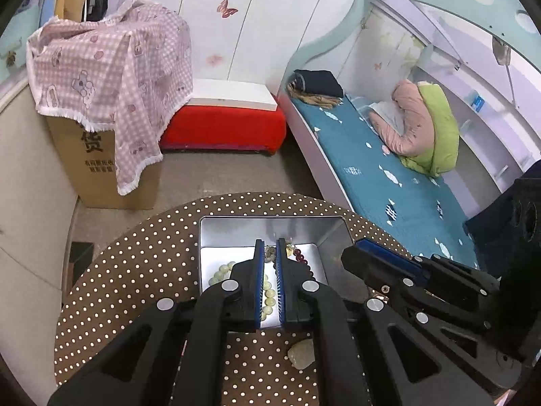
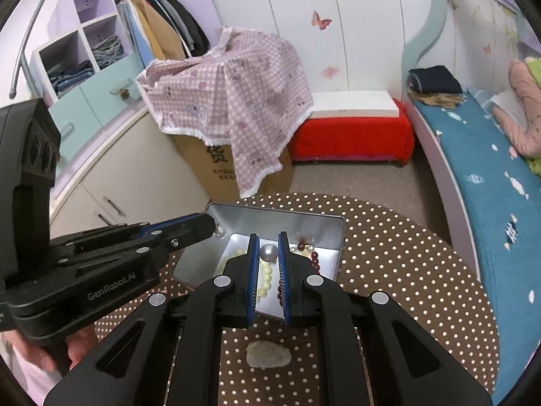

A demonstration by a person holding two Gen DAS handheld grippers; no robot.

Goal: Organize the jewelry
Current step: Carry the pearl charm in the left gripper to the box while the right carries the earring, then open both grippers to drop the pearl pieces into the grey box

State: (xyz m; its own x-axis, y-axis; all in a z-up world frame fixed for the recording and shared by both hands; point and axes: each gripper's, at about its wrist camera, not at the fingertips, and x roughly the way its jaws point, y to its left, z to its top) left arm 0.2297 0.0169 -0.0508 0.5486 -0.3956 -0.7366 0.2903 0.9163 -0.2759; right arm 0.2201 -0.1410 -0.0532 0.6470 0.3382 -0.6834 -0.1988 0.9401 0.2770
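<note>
A silver metal tin point(image 1: 219, 233) point(image 2: 270, 218) stands on the polka-dot table and holds a pale green bead bracelet point(image 1: 219, 272) point(image 2: 265, 275), a dark red bead bracelet point(image 1: 302, 260) point(image 2: 316, 258) and a small gold piece point(image 1: 270, 252). My right gripper point(image 2: 269, 250) is shut on a large grey pearl point(image 2: 268, 253) above the tin. My left gripper point(image 1: 269, 247) hovers over the tin with its jaws a narrow gap apart and nothing held. A pale stone pendant point(image 1: 302, 354) point(image 2: 268, 354) lies on the table in front of the tin.
The round brown polka-dot table point(image 1: 135, 270) point(image 2: 405, 270) has its edge close behind the tin. A cardboard box under a pink checked cloth point(image 1: 111, 77), a red stool point(image 1: 223, 128) and a bed point(image 1: 389, 169) stand beyond.
</note>
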